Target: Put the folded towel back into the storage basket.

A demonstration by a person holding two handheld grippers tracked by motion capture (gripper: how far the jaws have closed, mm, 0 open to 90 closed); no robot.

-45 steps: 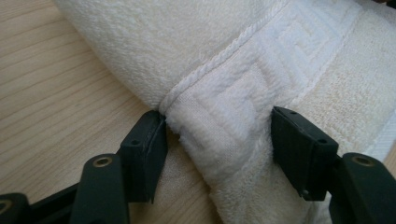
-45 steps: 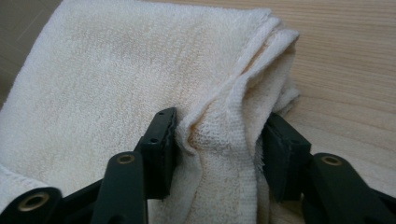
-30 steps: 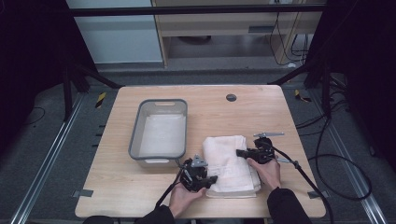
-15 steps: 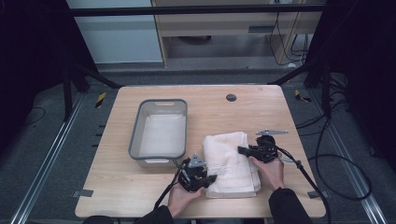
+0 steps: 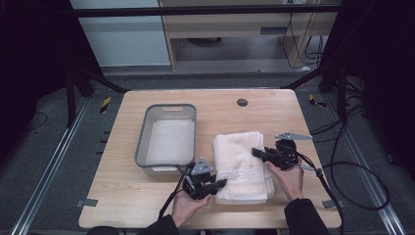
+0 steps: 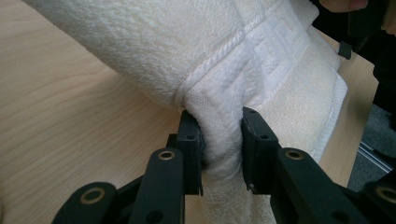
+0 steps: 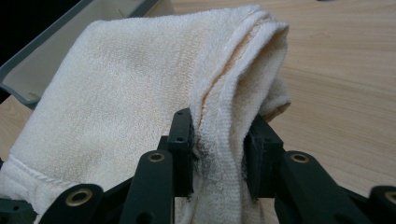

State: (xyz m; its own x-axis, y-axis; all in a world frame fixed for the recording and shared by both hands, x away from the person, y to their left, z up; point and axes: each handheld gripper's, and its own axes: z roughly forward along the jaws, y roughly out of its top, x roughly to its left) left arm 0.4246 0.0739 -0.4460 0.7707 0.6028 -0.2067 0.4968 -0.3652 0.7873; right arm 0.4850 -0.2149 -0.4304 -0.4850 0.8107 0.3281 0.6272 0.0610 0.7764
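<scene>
A folded white towel (image 5: 242,164) lies on the wooden table (image 5: 122,193), right of a grey bin (image 5: 169,134). My left gripper (image 5: 219,184) is at the towel's near left corner, shut on a fold of the towel (image 6: 280,60) by its woven border. My right gripper (image 5: 258,152) is at the towel's right edge, shut on the stacked layers of the towel (image 7: 135,74). A hand holds each gripper. The bin's rim (image 7: 42,42) shows behind the towel in the right gripper view.
The grey bin holds nothing visible and stands left of centre. A dark round hole (image 5: 242,102) sits in the table near its far edge. Cables (image 5: 342,169) trail off the table's right side. Tape marks (image 5: 84,202) sit near the front corners.
Both grippers have stayed at the towel's edges. The left gripper has edged slightly towards the towel's corner.
</scene>
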